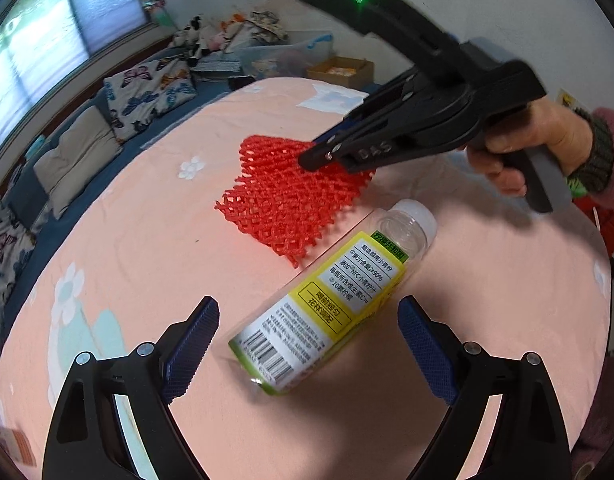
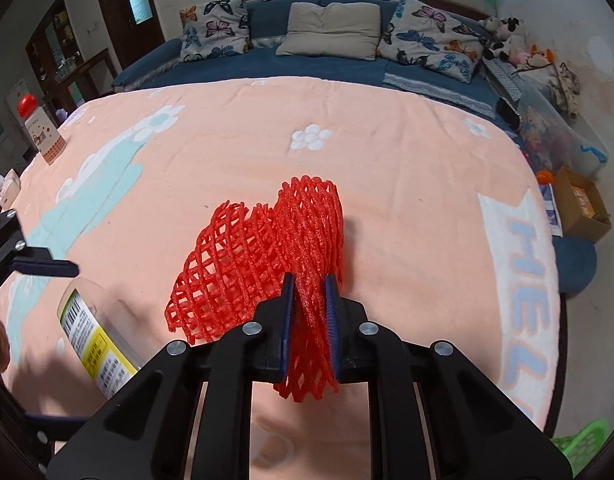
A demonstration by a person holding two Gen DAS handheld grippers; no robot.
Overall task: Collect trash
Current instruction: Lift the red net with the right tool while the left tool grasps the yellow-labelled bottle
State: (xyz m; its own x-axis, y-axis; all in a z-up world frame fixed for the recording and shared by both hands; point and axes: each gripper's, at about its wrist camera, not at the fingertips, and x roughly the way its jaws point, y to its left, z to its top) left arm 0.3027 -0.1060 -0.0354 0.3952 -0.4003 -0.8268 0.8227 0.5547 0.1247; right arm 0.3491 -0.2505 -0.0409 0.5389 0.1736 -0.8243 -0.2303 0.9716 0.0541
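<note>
Right claw [image 2: 310,296]: blue pads pinched tight on the near edge of a red foam fruit net [image 2: 267,256]. The mesh is bunched between the pads, with a loose strip hanging out below them. The rest of the net fans out ahead and to the left of the claw. Whether its far edge still touches the cloth cannot be told. In the left wrist view the right claw [image 1: 321,154] angles down onto the net [image 1: 283,200] from the right, held by a hand [image 1: 523,152] with a knitted cuff and pink sleeve.

Left claw [image 1: 309,344]: pads spread wide, holding nothing. It points down over a clear plastic bottle [image 1: 323,304], which lies on its side between the two pads without touching either. Bottle details: white cap [image 1: 421,216] pointing toward the net, yellow and white label with a barcode, apparently empty. The neck end lies just beside the near corner of the net.

Both items are on a counter covered by a pink cloth [image 2: 387,168] with white flowers and pale blue lettering. From the right wrist view the bottle [image 2: 95,336] is at lower left, partly hidden by the claw body.

Background: blue sofa [image 2: 307,64] with butterfly cushions [image 2: 215,28] and a beige pillow [image 2: 331,30].
</note>
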